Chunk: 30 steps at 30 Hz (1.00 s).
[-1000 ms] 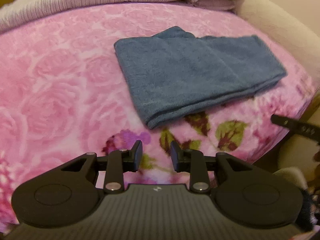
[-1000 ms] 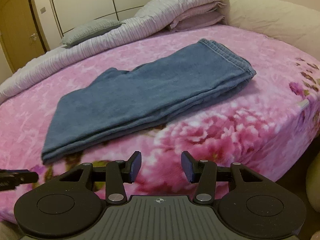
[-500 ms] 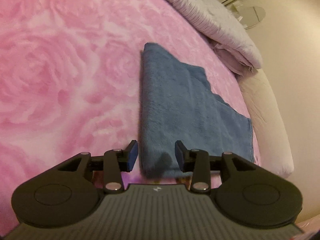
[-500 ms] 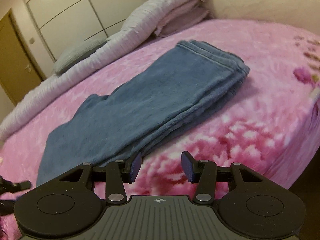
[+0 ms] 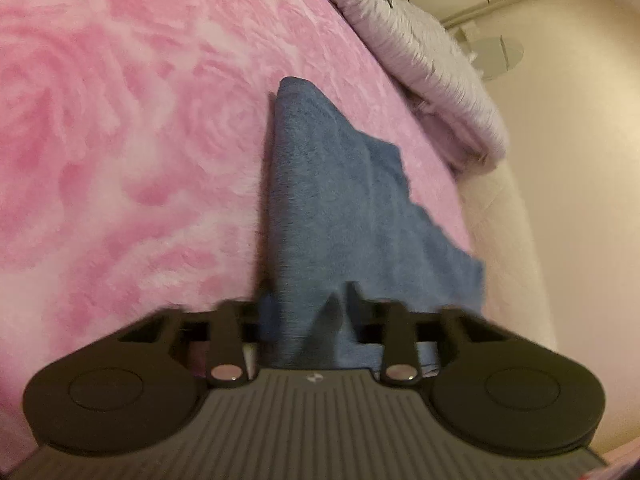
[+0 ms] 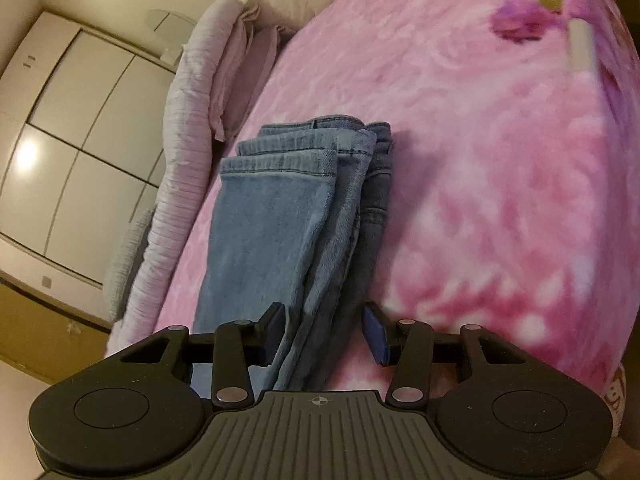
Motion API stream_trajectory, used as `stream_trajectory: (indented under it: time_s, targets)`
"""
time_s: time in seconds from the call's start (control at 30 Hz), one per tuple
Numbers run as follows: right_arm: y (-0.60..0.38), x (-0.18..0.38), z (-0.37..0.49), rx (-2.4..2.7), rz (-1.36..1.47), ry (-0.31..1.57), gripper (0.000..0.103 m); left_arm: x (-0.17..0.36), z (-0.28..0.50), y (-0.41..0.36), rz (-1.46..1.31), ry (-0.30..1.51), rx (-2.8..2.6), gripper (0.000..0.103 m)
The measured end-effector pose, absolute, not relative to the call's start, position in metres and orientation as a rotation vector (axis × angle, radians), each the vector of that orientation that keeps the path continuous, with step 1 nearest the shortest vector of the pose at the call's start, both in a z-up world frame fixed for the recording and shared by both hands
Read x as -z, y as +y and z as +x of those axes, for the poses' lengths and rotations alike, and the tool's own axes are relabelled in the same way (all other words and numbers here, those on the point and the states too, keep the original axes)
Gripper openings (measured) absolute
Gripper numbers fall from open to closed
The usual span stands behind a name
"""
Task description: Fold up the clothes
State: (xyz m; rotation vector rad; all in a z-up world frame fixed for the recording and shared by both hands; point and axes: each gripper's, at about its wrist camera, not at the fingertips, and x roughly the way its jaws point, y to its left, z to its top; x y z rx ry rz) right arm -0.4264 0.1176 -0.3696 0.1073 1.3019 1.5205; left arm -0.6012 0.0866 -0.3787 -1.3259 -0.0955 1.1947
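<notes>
Left gripper [image 5: 308, 312] — at 6 o'clock in the left wrist view, blurred. Jaws closing with the near end of the jeans [image 5: 340, 208] bunched between them; the cloth fills the gap and rises in a small peak there. Whether the pads already press on it cannot be told through the blur.

Right gripper [image 6: 326, 332] — at 6 o'clock in the right wrist view, sharp. Jaws apart, blue pads [image 6: 376, 340] showing on the inner faces. The edge of the folded jeans [image 6: 280, 232] lies between the fingers; the left finger sits just beside or on the cloth, and a dark gap stands between the right pad and the fabric.

Jeans — blue denim, folded lengthwise into a long stacked strip. In the right wrist view the strip runs from the jaws toward 11 o'clock, with hemmed leg ends layered at its far end. In the left wrist view it runs from the jaws toward 12 o'clock, narrowing to a rounded far corner, with a stepped edge on its 3 o'clock side.

Blanket [image 6: 500, 160] — pink, rose pattern, under the jeans on all sides; darker flowers toward 1 o'clock in the right wrist view.

Bedding [image 6: 188, 128] — pale striped, folded in a pile along the bed's far side, at 10 o'clock of the jeans.

Wardrobe [image 6: 72, 128] — white panelled doors, at 9 o'clock, beyond the bedding.
</notes>
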Motion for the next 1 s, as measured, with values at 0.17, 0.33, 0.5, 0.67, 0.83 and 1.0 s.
stream_trajectory:
  time_s: [0.17, 0.33, 0.5, 0.67, 0.83, 1.0]
  targets:
    - [0.120, 0.357, -0.425, -1.547, 0.041, 1.227, 0.038, 0.345, -0.596, 0.058, -1.262, -0.174, -1.140, 0.004]
    - [0.098, 0.335, -0.427, -1.631, -0.063, 1.068, 0.038, 0.321, -0.581, 0.022, -1.247, -0.149, -1.089, 0.004]
    - [0.056, 0.331, -0.472, -1.826, -0.374, 0.796, 0.042, 0.362, -0.586, 0.007, -1.355, -0.040, -1.195, 0.007]
    - [-0.016, 0.346, -0.549, -2.000, -0.721, 0.287, 0.060, 0.348, -0.595, -0.003, -1.275, -0.049, -1.213, 0.013]
    - [-0.082, 0.368, -0.613, -2.119, -0.912, -0.277, 0.060, 0.345, -0.604, -0.009, -1.299, -0.073, -1.214, 0.016]
    - [-0.120, 0.409, -0.654, -2.087, -1.085, -0.830, 0.060, 0.360, -0.607, -0.024, -1.365, -0.073, -1.194, 0.016]
